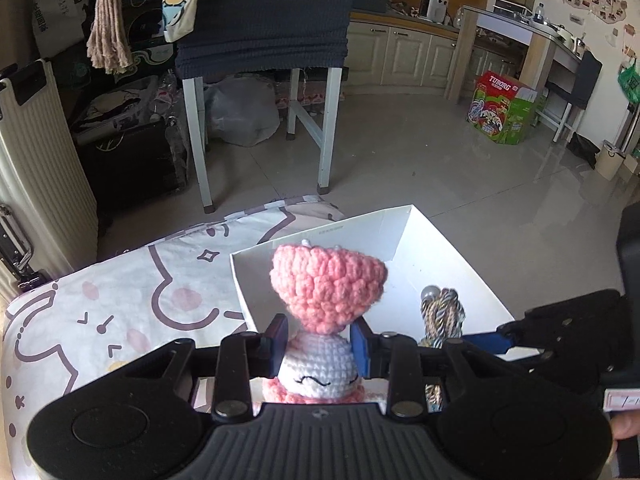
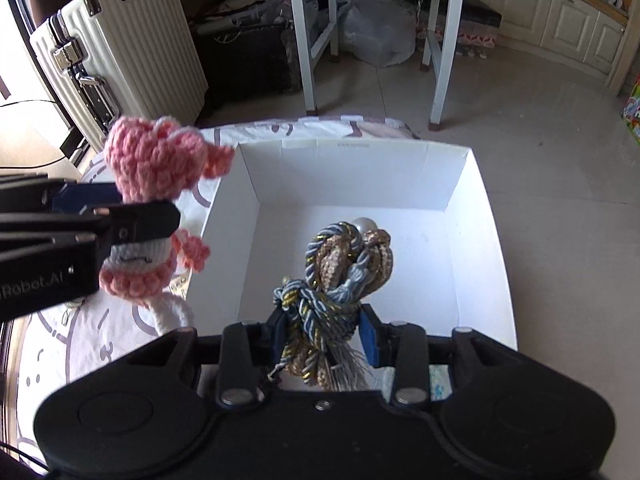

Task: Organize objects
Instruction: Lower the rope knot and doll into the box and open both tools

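Note:
My left gripper [image 1: 319, 344] is shut on a pink and white crocheted doll [image 1: 326, 292], held at the left rim of the white cardboard box [image 1: 360, 228]. From the right wrist view the doll [image 2: 156, 172] hangs just outside the box's left wall [image 2: 224, 240], with the left gripper [image 2: 132, 216] clamped around it. My right gripper [image 2: 325, 340] is shut on a knotted rope tassel [image 2: 340, 272] of blue, gold and beige cord with a pearl bead, held over the inside of the box. That tassel [image 1: 440, 316] also shows in the left wrist view.
The box stands on a surface covered with a white cloth printed with pink cartoon faces [image 1: 120, 304]. Beyond are a white ribbed suitcase [image 2: 120, 48], a white-legged table [image 2: 376, 40] with bags beneath, a tiled floor [image 1: 480, 184] and a green drinks carton [image 1: 504, 108].

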Action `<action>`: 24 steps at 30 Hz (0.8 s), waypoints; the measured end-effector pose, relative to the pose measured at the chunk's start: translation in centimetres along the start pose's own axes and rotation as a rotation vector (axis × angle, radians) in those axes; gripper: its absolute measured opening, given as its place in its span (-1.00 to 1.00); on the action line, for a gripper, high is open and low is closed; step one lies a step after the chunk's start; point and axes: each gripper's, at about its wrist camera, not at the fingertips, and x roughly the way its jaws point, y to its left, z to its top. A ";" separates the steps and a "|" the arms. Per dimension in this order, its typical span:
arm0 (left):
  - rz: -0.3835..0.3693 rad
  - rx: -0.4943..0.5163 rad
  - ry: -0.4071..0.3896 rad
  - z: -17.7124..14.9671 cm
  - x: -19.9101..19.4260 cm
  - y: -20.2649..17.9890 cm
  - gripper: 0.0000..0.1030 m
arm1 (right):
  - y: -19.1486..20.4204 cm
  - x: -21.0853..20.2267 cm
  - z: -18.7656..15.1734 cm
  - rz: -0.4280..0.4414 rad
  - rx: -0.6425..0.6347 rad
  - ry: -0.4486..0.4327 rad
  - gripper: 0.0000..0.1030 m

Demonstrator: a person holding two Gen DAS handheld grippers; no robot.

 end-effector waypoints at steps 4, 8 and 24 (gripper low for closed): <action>-0.018 0.031 0.021 0.1 1.7 -2.0 -0.32 | -1.1 2.1 -1.6 -0.004 0.025 0.099 -0.26; -0.026 0.089 0.054 0.0 3.7 -3.8 -0.32 | -1.8 3.7 -3.3 0.014 0.064 0.167 -0.26; 0.021 0.380 0.224 -1.8 10.1 -5.7 -0.31 | -1.3 5.5 -5.4 0.039 0.142 0.227 -0.26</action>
